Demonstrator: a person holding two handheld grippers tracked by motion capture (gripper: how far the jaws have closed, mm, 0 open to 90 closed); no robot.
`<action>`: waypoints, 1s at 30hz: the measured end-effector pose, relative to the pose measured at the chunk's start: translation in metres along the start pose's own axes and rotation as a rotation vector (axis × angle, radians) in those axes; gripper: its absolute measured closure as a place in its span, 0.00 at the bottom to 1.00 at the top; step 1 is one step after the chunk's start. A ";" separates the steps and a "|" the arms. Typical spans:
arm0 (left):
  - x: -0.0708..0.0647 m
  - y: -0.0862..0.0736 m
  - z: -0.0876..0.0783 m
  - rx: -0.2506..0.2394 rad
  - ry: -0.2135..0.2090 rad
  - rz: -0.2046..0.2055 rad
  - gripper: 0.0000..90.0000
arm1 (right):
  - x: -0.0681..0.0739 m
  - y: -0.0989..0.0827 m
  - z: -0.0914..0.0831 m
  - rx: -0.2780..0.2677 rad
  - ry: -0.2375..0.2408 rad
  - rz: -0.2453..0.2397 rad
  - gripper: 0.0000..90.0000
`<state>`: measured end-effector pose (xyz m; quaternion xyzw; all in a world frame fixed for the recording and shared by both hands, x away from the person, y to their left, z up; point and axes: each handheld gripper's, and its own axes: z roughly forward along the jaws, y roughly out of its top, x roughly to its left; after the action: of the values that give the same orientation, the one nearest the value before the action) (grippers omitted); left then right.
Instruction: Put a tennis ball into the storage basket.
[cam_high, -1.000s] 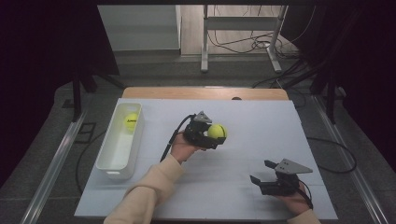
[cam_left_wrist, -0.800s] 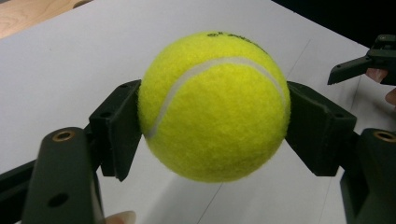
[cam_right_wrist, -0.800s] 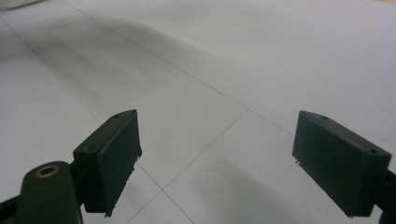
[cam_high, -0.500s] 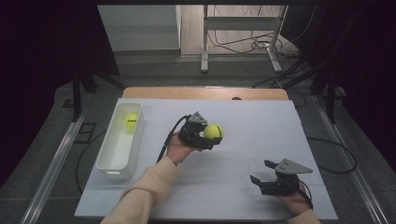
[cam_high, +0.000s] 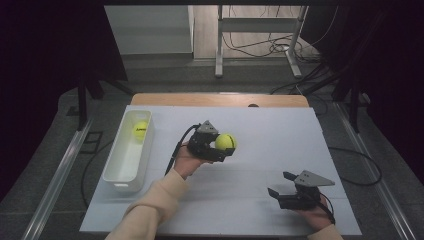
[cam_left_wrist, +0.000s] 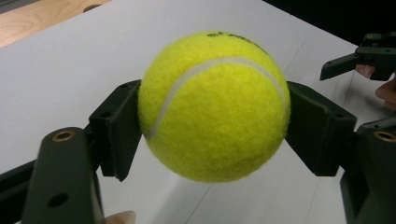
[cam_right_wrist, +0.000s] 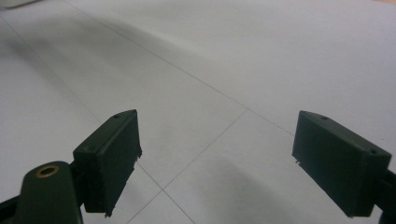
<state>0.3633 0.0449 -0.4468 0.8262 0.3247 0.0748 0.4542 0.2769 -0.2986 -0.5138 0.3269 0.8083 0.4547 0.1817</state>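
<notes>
We hold a light, springy, felt-covered tennis ball (cam_left_wrist: 212, 105) across its middle in the left gripper (cam_high: 220, 147), jaws clamped on it, while our right gripper (cam_high: 285, 185) rests agape.

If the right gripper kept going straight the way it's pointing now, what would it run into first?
Probably nothing but the table. The right gripper stands open with nothing between its jaws, and bare white surface stretches ahead. A sliver of the white bin may lie far off; depth is unclear.
</notes>
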 end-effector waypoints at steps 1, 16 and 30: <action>0.000 -0.001 -0.001 -0.001 0.001 0.000 0.29 | 0.000 0.000 0.000 0.000 0.000 0.000 0.17; 0.006 -0.005 -0.017 -0.016 0.026 -0.006 0.29 | 0.000 0.000 0.000 0.003 -0.001 -0.003 0.17; 0.011 -0.008 -0.032 -0.029 0.046 -0.014 0.29 | 0.000 0.000 0.000 0.005 0.000 -0.001 0.17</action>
<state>0.3543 0.0770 -0.4366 0.8152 0.3398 0.0954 0.4593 0.2769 -0.2981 -0.5141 0.3268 0.8097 0.4524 0.1812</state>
